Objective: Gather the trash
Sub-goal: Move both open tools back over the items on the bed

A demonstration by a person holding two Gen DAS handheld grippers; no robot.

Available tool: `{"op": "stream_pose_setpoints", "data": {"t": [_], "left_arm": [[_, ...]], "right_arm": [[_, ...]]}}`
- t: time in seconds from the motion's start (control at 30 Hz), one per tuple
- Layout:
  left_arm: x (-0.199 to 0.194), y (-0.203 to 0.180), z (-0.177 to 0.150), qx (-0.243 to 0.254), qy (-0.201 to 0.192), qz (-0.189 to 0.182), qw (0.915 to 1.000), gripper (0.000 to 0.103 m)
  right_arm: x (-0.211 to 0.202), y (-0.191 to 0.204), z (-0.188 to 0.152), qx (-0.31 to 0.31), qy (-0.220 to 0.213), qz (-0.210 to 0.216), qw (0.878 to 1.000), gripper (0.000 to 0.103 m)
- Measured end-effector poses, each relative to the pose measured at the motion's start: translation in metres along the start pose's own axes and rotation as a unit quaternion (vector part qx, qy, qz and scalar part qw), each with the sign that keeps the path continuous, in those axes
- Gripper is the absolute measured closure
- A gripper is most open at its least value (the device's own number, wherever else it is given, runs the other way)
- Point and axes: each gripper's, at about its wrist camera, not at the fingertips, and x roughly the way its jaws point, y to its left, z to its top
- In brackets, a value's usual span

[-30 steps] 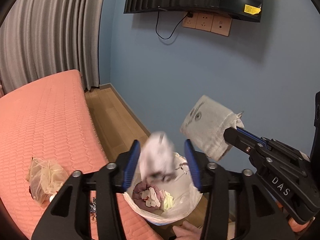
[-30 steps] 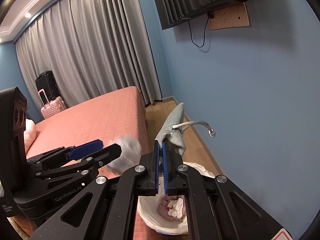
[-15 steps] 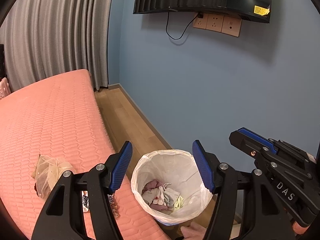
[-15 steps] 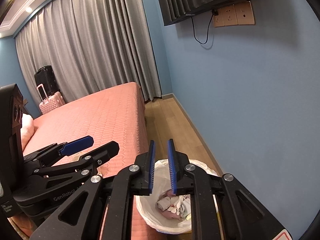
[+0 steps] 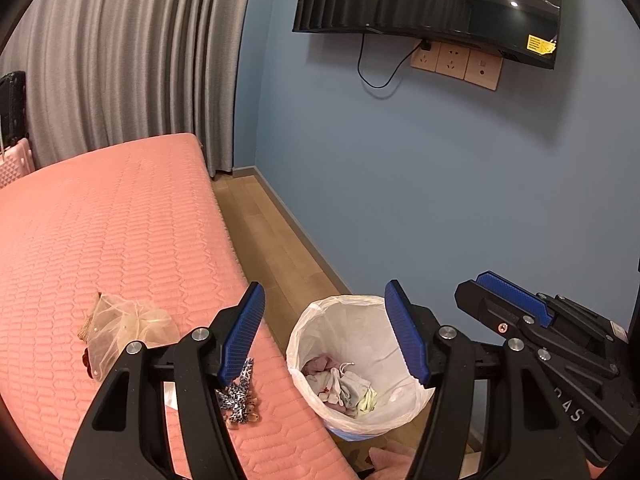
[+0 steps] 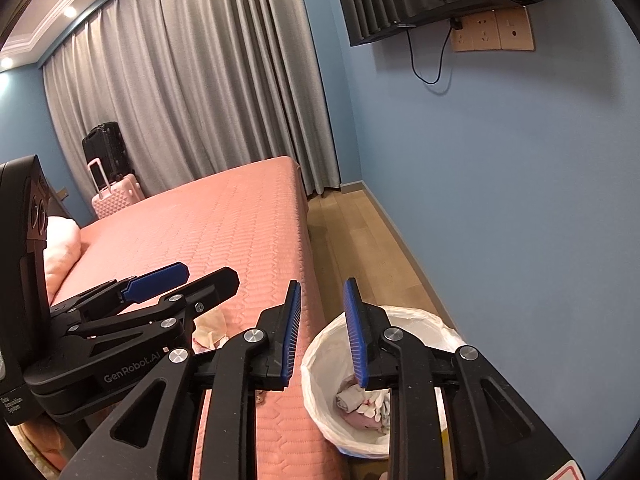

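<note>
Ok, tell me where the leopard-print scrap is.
In the left wrist view the leopard-print scrap lies on the pink bed near its edge, just left of the lined trash bin, partly behind a gripper finger.

The left hand-held gripper (image 5: 324,334) is made of matte black plastic, with two angular fingers (image 5: 404,334) that carry ribbed blue pads and silver round screws at the joints. The right hand-held gripper (image 6: 322,330) has the same black frame with triangular cut-outs, blue ribbed pads and silver screws. From the right wrist view the left one's body shows the white lettering "GenRobot.AI"; the right one's side shows the letters "DAS".
</note>
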Motion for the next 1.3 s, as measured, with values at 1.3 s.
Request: {"op": "stream_pose_setpoints", "data": {"t": [1.3], "left_arm": [[-0.032,0.154,-0.075,-0.142,0.037,0.083,0.9858,0.042]], "right_arm": [[0.054,0.119,-0.049,-0.071,0.083,0.057,0.992,0.071]]}}
